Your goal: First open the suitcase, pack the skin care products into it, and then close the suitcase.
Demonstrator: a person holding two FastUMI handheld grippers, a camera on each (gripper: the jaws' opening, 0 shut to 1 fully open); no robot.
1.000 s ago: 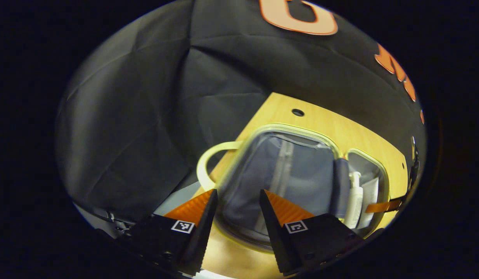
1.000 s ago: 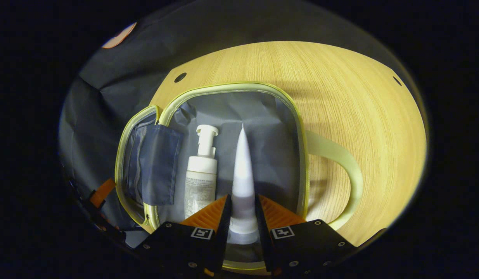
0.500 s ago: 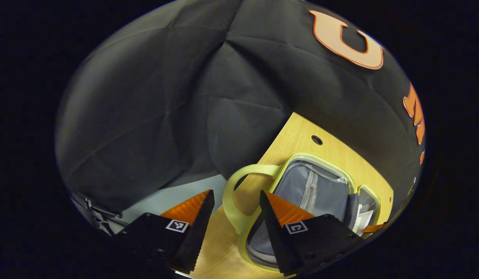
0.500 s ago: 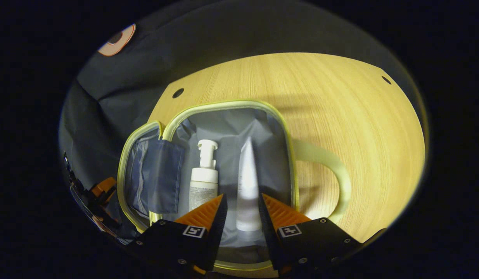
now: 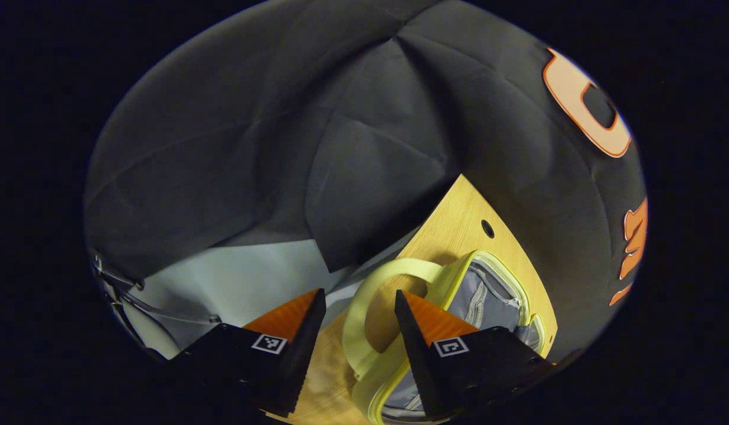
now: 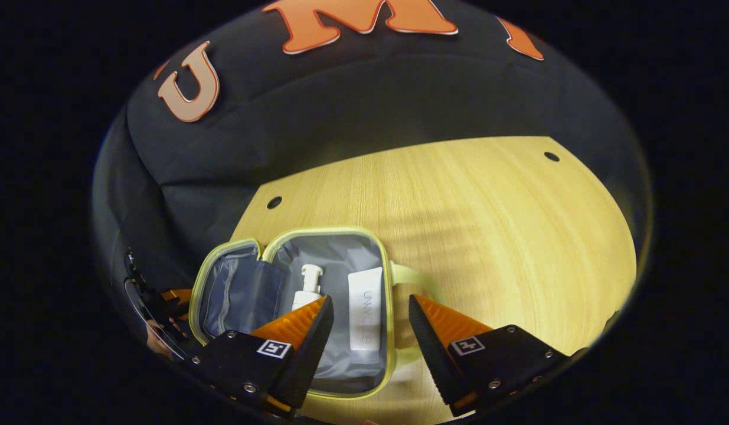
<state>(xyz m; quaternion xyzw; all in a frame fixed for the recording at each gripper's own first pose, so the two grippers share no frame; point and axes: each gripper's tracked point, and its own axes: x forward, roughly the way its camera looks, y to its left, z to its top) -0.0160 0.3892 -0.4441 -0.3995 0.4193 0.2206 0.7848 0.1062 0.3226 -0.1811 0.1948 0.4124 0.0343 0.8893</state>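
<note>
Now the right gripper (image 6: pixel 369 307) stands with its jaws spread wide and nothing between them. A second ago they were pinched on the white tube (image 6: pixel 365 311); half a second ago they had eased apart around it. The tube lies flat on the grey lining in the right half of the open suitcase (image 6: pixel 324 236), a small soft case with a pale yellow-green zip rim, and the gripper has drawn back and up from it. Beside the tube, to its left, lies the white pump bottle (image 6: pixel 307 287), partly hidden behind one finger. The case's lid half (image 6: pixel 234 293) lies folded open on the left, resting on the wooden table (image 6: pixel 488 224).

Over on the other side, the left gripper (image 5: pixel 355 310) is also open and holding nothing. It has swung away from the case's interior, and the looped handle (image 5: pixel 364 295) of the case now sits between and just beyond its fingers, though I cannot tell whether they touch it.

Both skin care items seen here rest inside, so the packing looks done. What remains, I judge, is folding the lid half over and closing the case.
</note>
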